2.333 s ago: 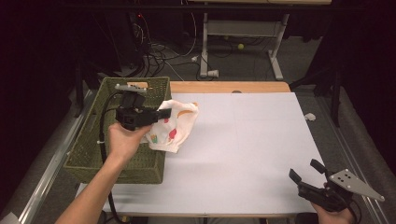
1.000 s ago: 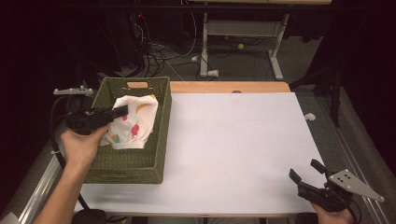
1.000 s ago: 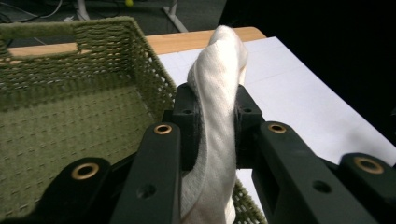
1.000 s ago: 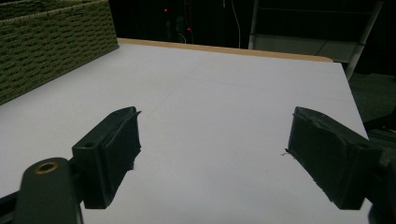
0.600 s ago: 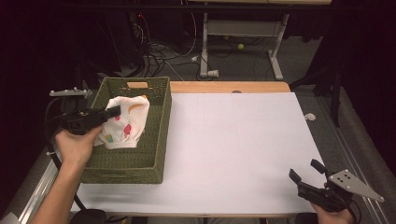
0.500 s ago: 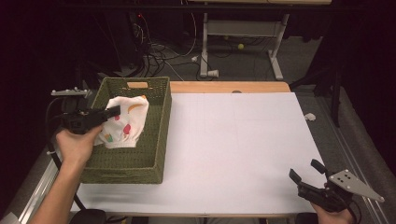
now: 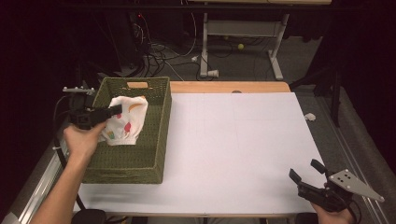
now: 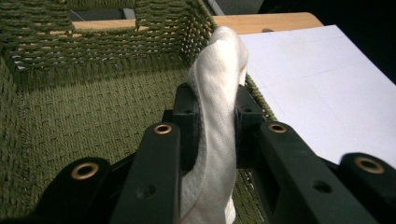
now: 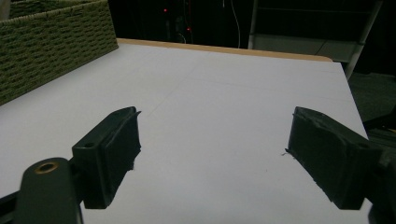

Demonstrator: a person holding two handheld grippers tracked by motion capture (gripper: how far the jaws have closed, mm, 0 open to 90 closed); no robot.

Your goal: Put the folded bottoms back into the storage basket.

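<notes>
Left gripper (image 7: 114, 110) clamping white patterned cloth (image 7: 125, 120), holding it above green woven basket (image 7: 140, 161) at table's left. Right gripper (image 7: 308, 172) resting at near right corner of white table (image 7: 233, 140), jaws gaping wide, gripping nothing.

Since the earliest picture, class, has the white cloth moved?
Yes. The white cloth, pinched by the left gripper, has gone leftward from over the white tabletop by the basket's right rim to over the basket's inside.
</notes>
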